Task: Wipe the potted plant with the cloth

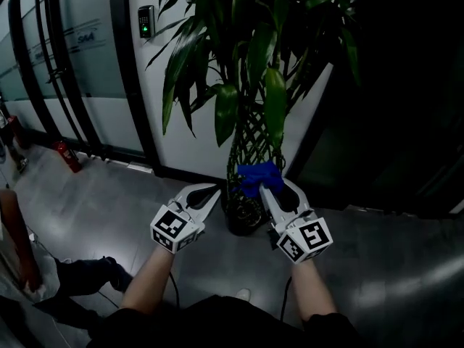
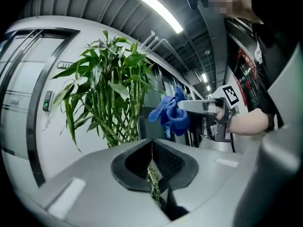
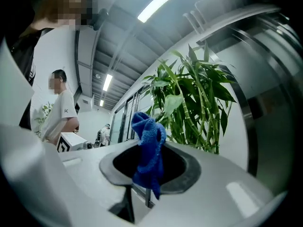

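The potted plant has long green leaves and braided stems rising from a dark pot on the grey floor. My right gripper is shut on a blue cloth, which is bunched against the braided stems just above the pot. The right gripper view shows the cloth hanging out between the jaws, with the plant beyond it. My left gripper hangs just left of the stems, shut and holding nothing. From the left gripper view I see the plant, the cloth and the right gripper.
A white wall with a card reader stands behind the plant, with glass panels to the left. A red fire extinguisher sits by the wall. A person's arm and dark trousers are at lower left. Dark doorway at right.
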Demonstrator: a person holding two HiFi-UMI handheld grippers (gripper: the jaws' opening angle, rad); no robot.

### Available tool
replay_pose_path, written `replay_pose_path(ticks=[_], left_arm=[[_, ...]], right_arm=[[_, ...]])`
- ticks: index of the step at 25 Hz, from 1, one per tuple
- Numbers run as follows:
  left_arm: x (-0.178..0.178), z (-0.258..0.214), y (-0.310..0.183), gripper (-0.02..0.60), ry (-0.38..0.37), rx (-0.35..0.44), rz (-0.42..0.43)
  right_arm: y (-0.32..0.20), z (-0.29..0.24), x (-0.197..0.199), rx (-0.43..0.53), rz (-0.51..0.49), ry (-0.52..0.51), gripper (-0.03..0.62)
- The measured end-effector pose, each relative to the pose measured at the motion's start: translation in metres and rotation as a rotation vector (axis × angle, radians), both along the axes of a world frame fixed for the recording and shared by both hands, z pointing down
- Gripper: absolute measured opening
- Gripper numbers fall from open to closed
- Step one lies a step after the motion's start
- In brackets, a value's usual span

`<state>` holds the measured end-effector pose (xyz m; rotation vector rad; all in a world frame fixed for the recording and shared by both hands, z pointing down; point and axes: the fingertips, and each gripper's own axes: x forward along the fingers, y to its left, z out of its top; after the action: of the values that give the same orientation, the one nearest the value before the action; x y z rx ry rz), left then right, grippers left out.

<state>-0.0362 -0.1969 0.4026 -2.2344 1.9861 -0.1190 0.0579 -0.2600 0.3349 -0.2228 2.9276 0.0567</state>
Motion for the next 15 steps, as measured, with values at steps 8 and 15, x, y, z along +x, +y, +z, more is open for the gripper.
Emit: replay_pose_path(ticks=[8, 15], left_arm=[[-0.005, 0.012, 0.07, 0.012, 0.061, 0.005, 0.029], [-0.017, 0.017, 0.123, 0.012, 0.089, 0.008, -0.061]], right_arm=[[0.06, 0.021, 0.011, -0.04, 0.073, 0.029, 0.109], [0.094, 0.03, 0.019, -0.106, 0.066, 0.019, 0.109]])
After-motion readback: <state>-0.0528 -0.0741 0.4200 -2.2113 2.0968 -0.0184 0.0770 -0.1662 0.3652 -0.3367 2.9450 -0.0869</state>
